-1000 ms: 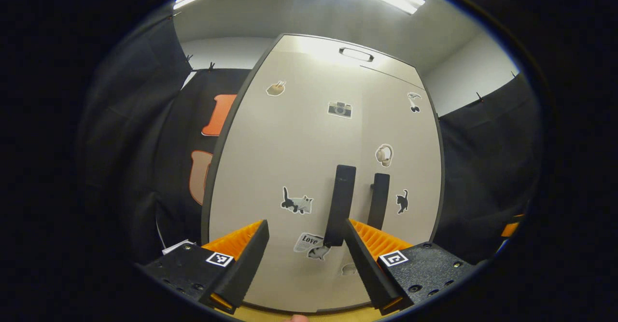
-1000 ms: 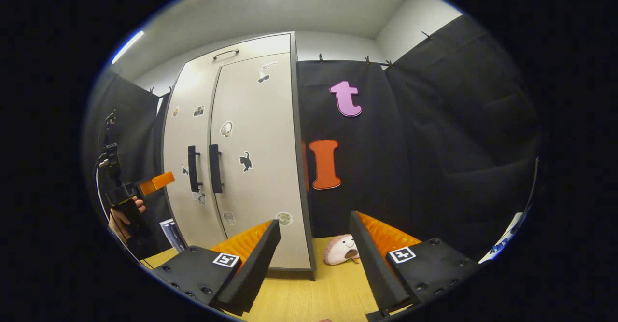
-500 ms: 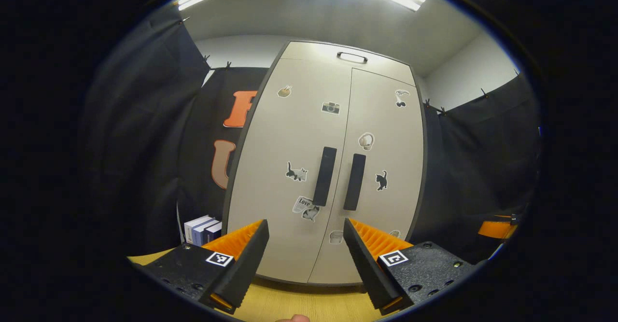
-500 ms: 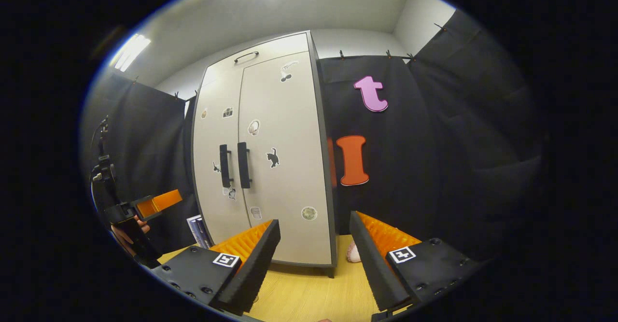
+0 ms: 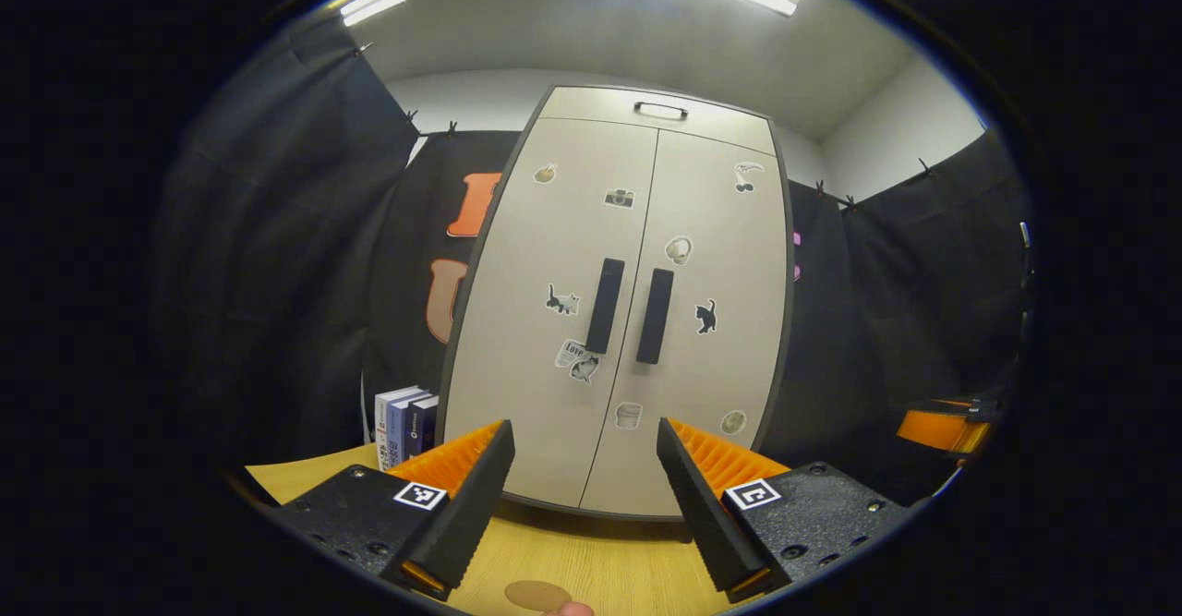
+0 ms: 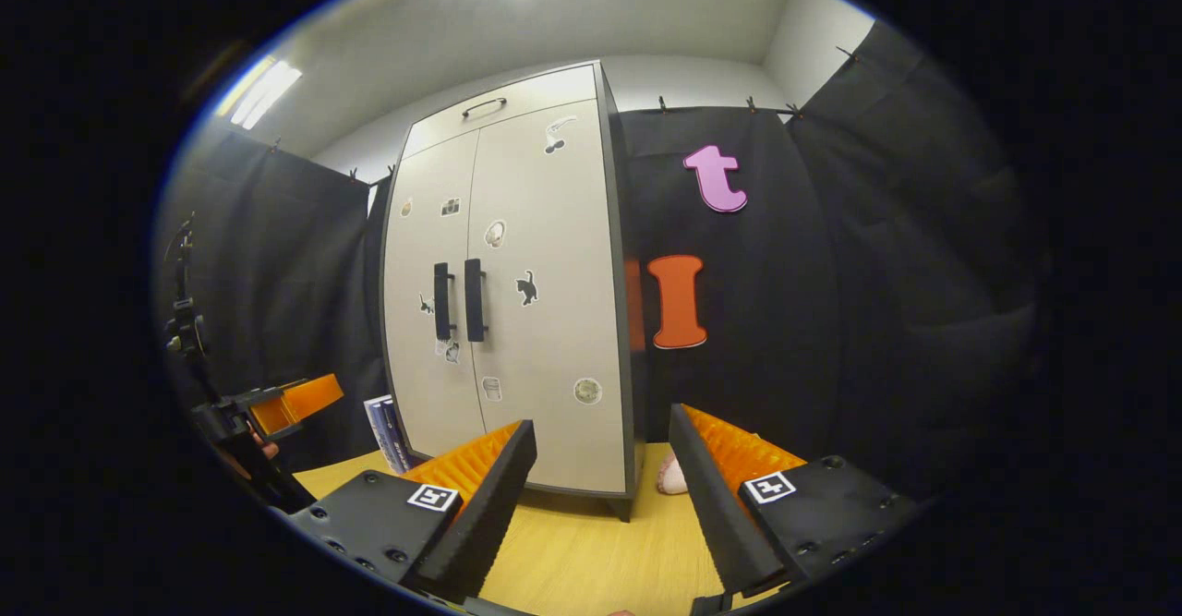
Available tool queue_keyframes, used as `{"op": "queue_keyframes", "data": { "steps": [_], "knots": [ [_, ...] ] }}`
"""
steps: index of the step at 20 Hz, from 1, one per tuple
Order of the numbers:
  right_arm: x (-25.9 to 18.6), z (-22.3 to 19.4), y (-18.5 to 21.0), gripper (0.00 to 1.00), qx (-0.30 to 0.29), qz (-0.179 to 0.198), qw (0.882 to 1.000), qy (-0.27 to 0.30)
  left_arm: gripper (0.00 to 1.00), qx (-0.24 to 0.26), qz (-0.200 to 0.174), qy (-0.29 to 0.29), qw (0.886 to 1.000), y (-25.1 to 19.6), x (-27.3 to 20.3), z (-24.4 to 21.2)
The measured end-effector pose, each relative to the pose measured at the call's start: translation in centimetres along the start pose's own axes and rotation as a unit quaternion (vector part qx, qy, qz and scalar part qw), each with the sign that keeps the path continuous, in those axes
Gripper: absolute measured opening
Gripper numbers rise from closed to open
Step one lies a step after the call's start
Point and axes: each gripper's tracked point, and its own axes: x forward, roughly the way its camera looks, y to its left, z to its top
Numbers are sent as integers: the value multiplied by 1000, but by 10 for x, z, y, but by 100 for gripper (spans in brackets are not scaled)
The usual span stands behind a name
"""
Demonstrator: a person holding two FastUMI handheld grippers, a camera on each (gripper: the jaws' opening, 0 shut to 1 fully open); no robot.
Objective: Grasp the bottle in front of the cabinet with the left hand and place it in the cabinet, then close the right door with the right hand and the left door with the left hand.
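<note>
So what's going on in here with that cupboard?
A person holds a gripper in each hand, facing a pale cabinet on a wooden table. Both its doors are shut, handles side by side. The left gripper and right gripper are open, empty and clear of the cabinet. Some books stand beside it.

Two handheld grippers, each a black textured body

The left gripper [image 5: 582, 505] has two wedge-shaped fingers with ribbed inner faces, screws in the housing, and a square black-and-white marker on each finger block. The right gripper [image 6: 600, 505] is built alike; in its view the left gripper's black handle carries a thin cable.
</note>
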Motion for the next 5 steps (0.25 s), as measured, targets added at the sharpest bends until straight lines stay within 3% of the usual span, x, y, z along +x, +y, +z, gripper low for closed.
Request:
{"op": "queue_keyframes", "data": {
  "steps": [1, 3, 4, 5],
  "knots": [
    [-3, 1, -2, 89, -4, -2, 1000, -2, 95, -2, -1, -4, 1000, -4, -2, 1],
    [-7, 2, -6, 89, -4, -7, 1000, -6, 95, -12, -5, -11, 1000, -10, -5, 4],
    [-10, 1, -8, 96, 0, -8, 1000, -6, 95, -11, -6, -17, 1000, -13, -6, 6],
    [-11, 0, -9, 96, 4, -9, 1000, -6, 95, -7, -8, -20, 1000, -14, -6, 8]
  ]
}}
